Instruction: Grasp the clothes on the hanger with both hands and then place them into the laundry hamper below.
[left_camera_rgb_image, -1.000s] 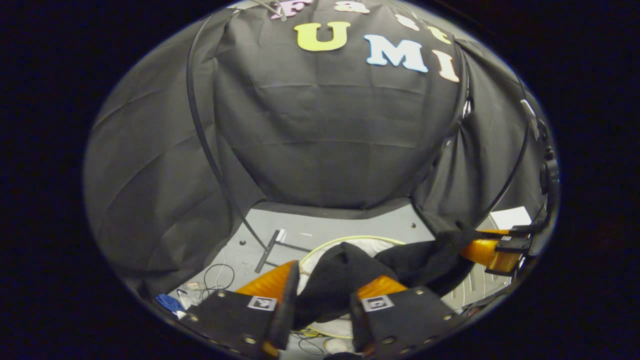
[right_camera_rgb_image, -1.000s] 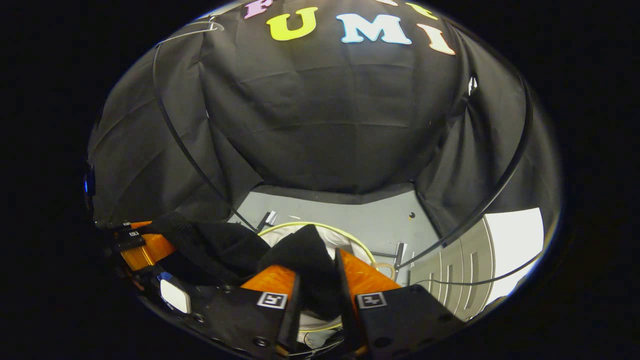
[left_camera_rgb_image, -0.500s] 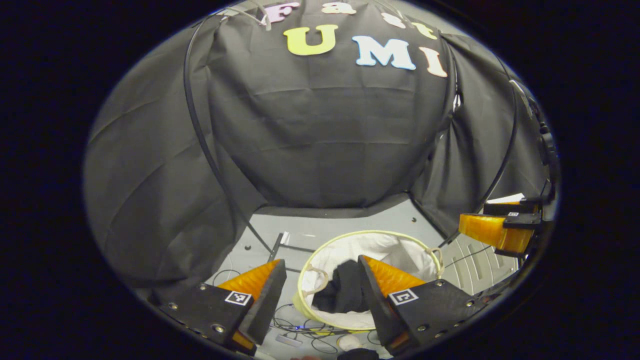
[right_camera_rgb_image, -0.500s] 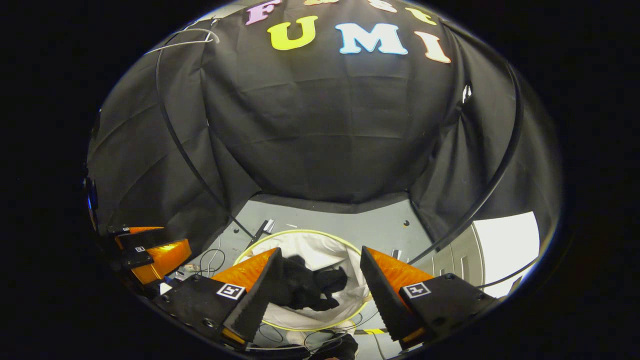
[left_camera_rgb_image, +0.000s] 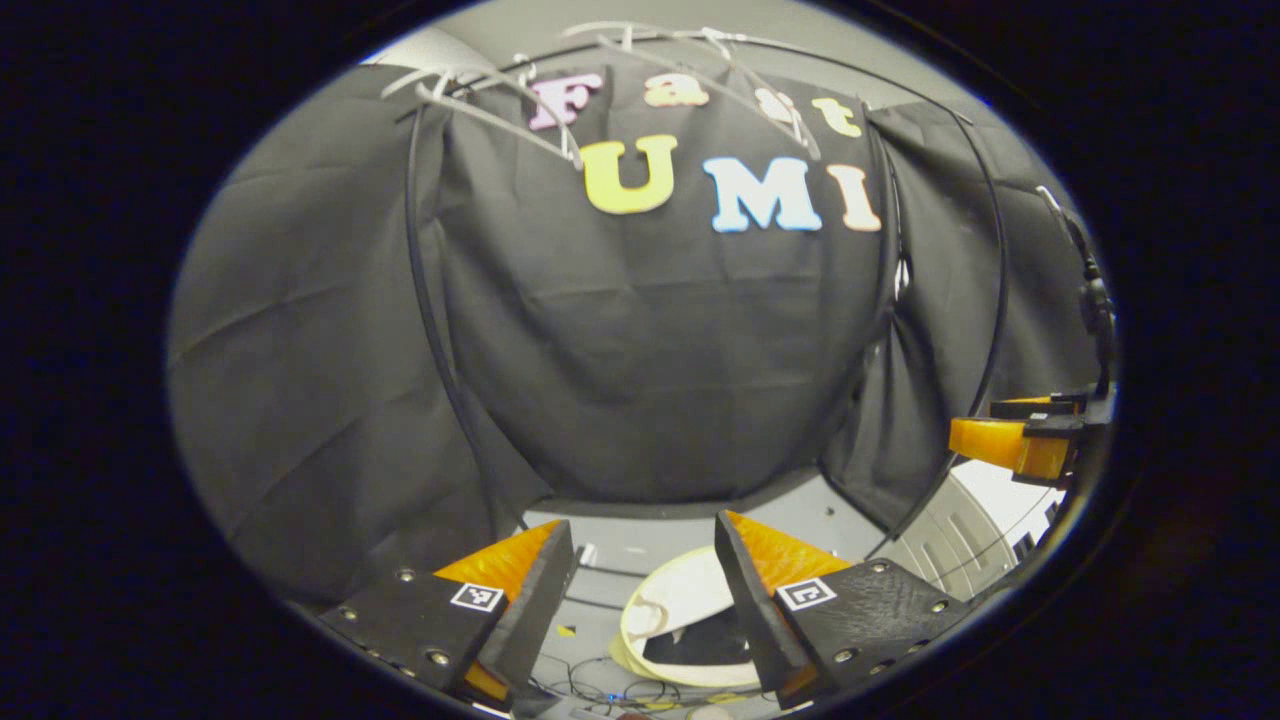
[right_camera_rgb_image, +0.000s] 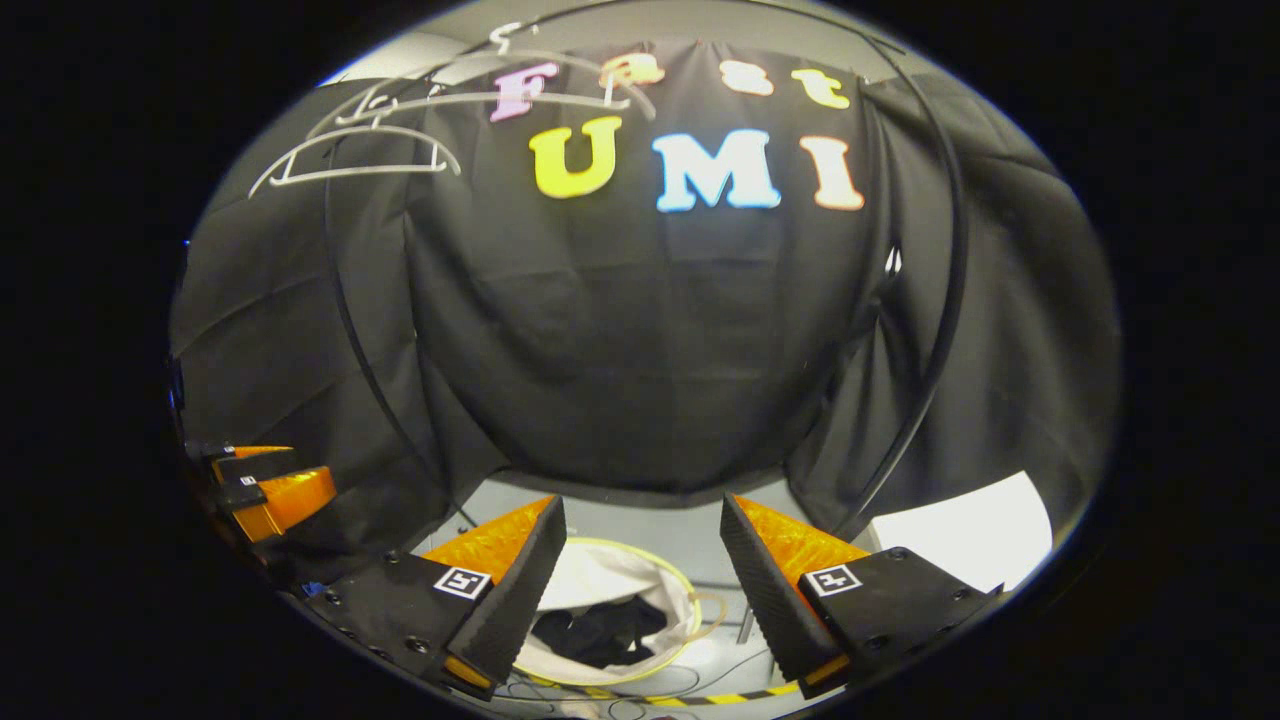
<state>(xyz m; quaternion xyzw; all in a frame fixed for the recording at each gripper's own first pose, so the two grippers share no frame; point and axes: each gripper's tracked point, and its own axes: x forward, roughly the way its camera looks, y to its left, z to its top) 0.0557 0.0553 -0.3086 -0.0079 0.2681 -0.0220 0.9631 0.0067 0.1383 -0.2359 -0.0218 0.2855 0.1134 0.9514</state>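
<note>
The black clothes (right_camera_rgb_image: 598, 632) lie crumpled inside the white laundry hamper (right_camera_rgb_image: 610, 575) on the floor; in the left gripper view the black clothes (left_camera_rgb_image: 700, 648) show low in the hamper (left_camera_rgb_image: 675, 605). My left gripper (left_camera_rgb_image: 640, 570) is open above the hamper, nothing between its fingers. My right gripper (right_camera_rgb_image: 640, 560) is open too, also above the hamper and empty. Bare white hangers (right_camera_rgb_image: 355, 160) hang at the top left; in the left gripper view the hangers (left_camera_rgb_image: 500, 105) cross the top. The right gripper (left_camera_rgb_image: 1020, 440) appears at the right edge, the left gripper (right_camera_rgb_image: 265, 490) at the left edge.
Thin black booth poles (left_camera_rgb_image: 430, 300) curve down on both sides. Cables (left_camera_rgb_image: 590, 690) and a yellow-black striped tape (right_camera_rgb_image: 720, 697) lie on the grey floor by the hamper. A white panel (right_camera_rgb_image: 965, 530) stands at the lower right.
Both grippers opened and let the black clothes drop into the hamper, then rose and tilted upward, so the hamper now sits lower and smaller and the hangers have come into sight.
</note>
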